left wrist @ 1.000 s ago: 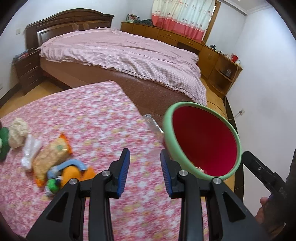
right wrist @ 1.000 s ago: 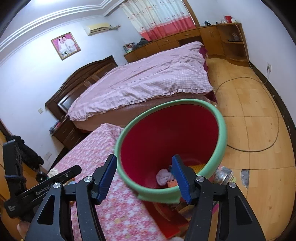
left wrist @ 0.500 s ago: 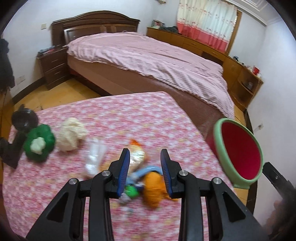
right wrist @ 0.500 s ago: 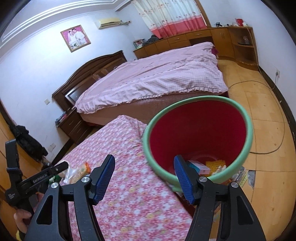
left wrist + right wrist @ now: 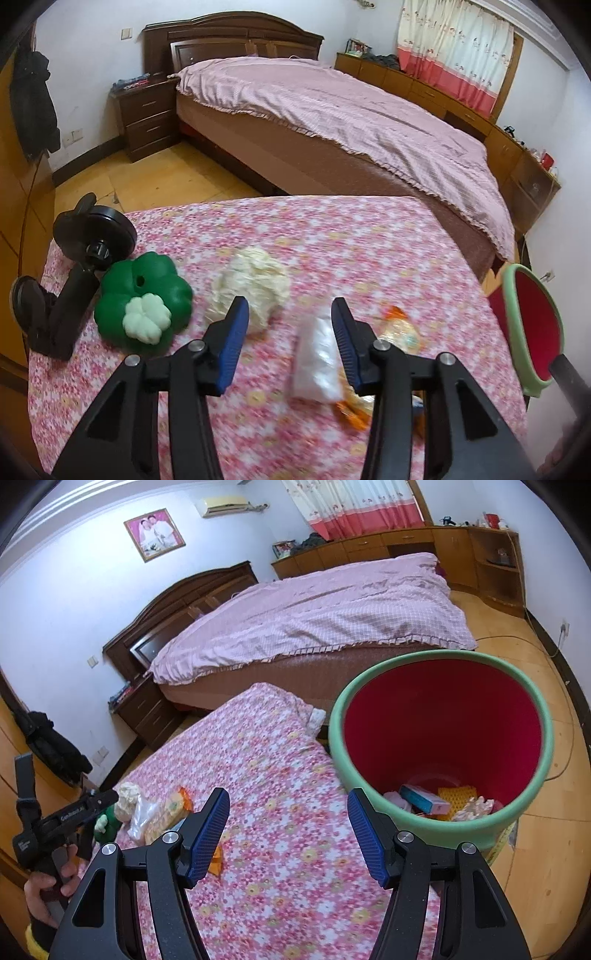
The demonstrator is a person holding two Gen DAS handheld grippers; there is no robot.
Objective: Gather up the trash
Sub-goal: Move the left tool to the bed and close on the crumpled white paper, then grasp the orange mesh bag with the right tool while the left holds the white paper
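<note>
On the pink floral table (image 5: 332, 236) lie a crumpled cream paper ball (image 5: 251, 284), a clear plastic bag (image 5: 317, 354) and an orange snack wrapper (image 5: 399, 332). My left gripper (image 5: 288, 343) is open and empty, above the table with the paper ball and the plastic bag between its fingers. The red bin with a green rim (image 5: 443, 738) stands off the table's right edge and holds several scraps. My right gripper (image 5: 288, 834) is open and empty, above the table just left of the bin. The bin also shows in the left wrist view (image 5: 535, 325).
A green clover-shaped toy (image 5: 142, 295) and a black stand (image 5: 74, 266) sit at the table's left. A large bed with a pink cover (image 5: 351, 107) lies beyond. Wooden floor (image 5: 535, 867) surrounds the bin.
My left gripper swung left from the bin towards the trash pile and opened wider. My right gripper shifted left, so the bin now sits to its right.
</note>
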